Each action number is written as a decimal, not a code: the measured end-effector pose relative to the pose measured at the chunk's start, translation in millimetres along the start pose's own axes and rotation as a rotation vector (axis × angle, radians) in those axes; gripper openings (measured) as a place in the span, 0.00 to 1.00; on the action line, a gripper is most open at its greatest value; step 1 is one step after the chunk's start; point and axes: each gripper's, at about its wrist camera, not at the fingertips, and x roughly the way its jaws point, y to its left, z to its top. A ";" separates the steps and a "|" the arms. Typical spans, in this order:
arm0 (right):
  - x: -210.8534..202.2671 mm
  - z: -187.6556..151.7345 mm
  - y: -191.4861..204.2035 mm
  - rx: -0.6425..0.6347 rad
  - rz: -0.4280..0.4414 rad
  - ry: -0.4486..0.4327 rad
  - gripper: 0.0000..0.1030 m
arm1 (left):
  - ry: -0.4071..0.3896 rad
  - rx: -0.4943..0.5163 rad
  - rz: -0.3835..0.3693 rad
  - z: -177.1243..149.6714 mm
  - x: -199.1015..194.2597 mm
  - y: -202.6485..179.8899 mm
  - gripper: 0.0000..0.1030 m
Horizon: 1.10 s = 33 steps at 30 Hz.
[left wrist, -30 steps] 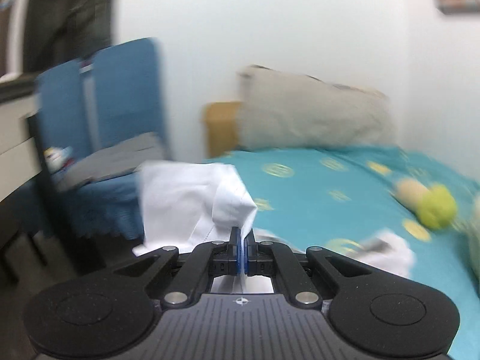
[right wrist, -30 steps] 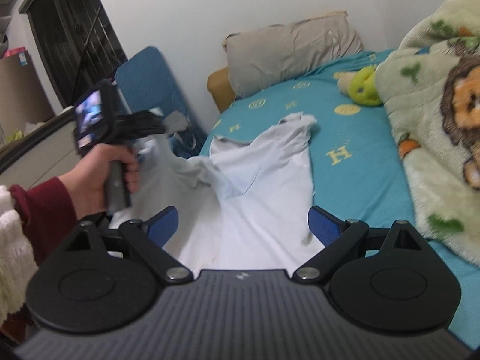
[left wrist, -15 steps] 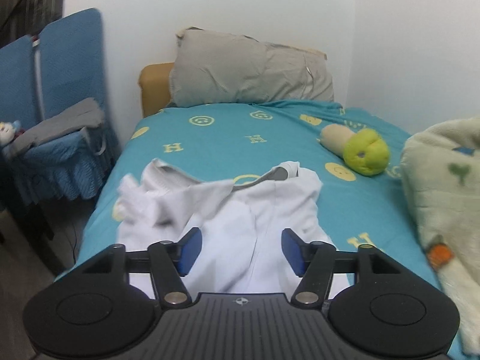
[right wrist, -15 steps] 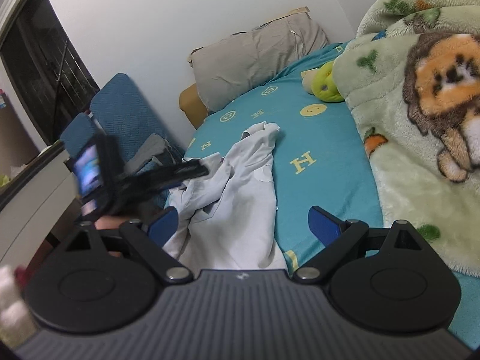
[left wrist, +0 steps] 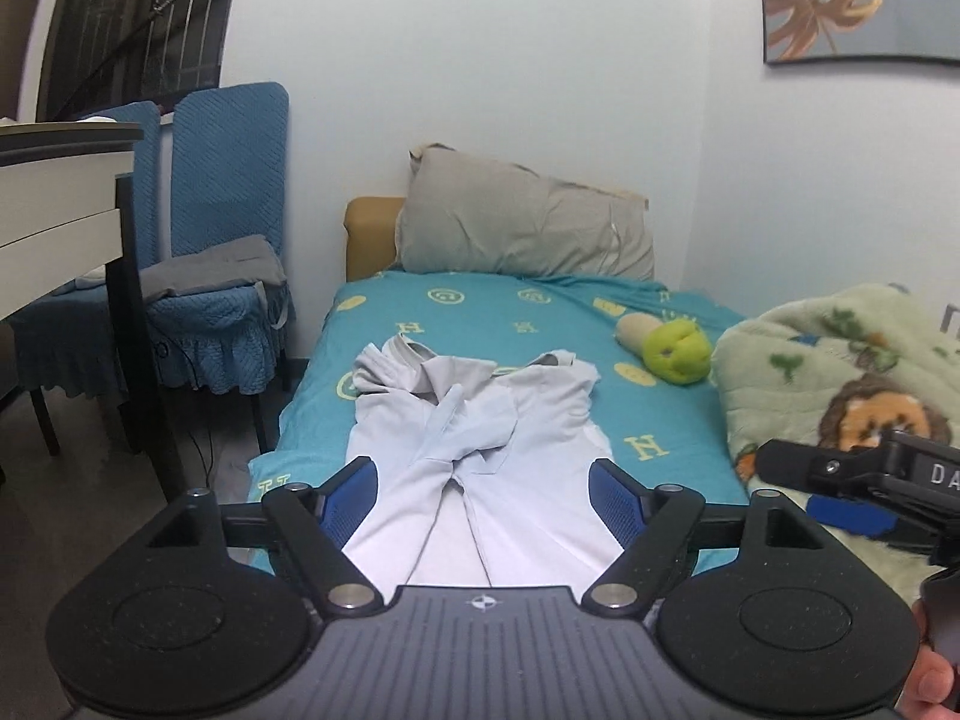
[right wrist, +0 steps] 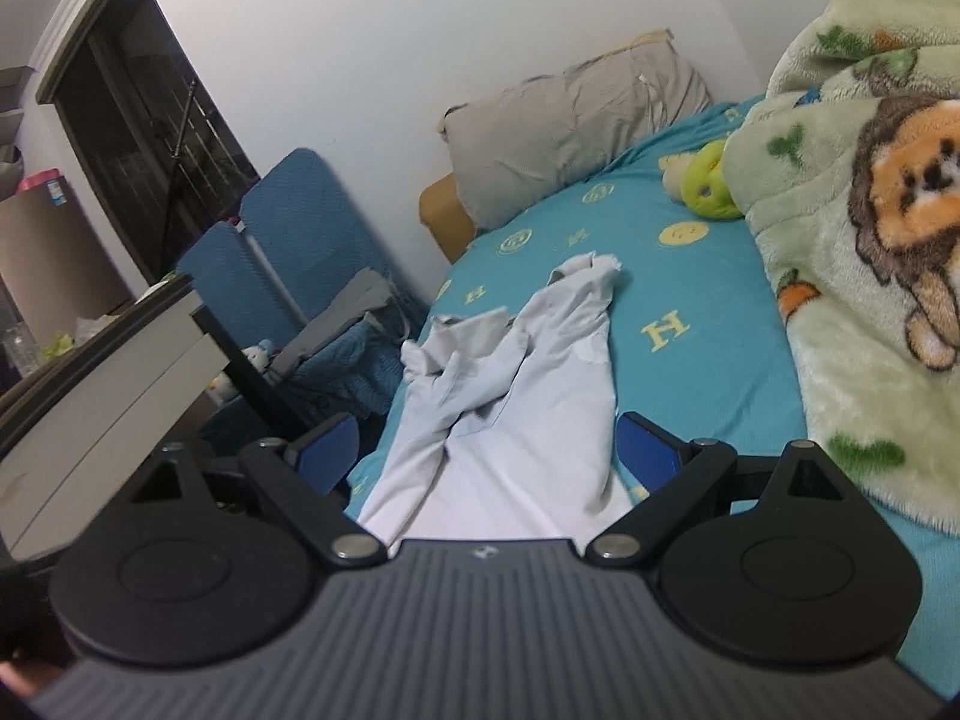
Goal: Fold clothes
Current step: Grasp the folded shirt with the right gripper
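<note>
left: bare sheet point(left wrist: 480, 312) | right: blanket point(left wrist: 840, 372) blocks

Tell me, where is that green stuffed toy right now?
In the left wrist view the green stuffed toy lies on the teal bed sheet, right of the white shirt, beside the lion blanket and short of the grey pillow.
</note>
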 end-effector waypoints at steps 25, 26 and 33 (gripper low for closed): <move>264.1 21.1 61.4 -0.104 -0.156 0.227 0.62 | 0.047 -0.295 -0.079 -14.5 26.9 112.6 0.77; 278.3 20.8 63.2 -0.113 -0.169 0.233 0.62 | 0.056 -0.306 -0.088 -16.2 31.3 114.3 0.76; 330.8 15.4 63.8 -0.136 -0.250 0.259 0.08 | 0.059 -0.317 -0.105 -22.1 42.0 118.2 0.74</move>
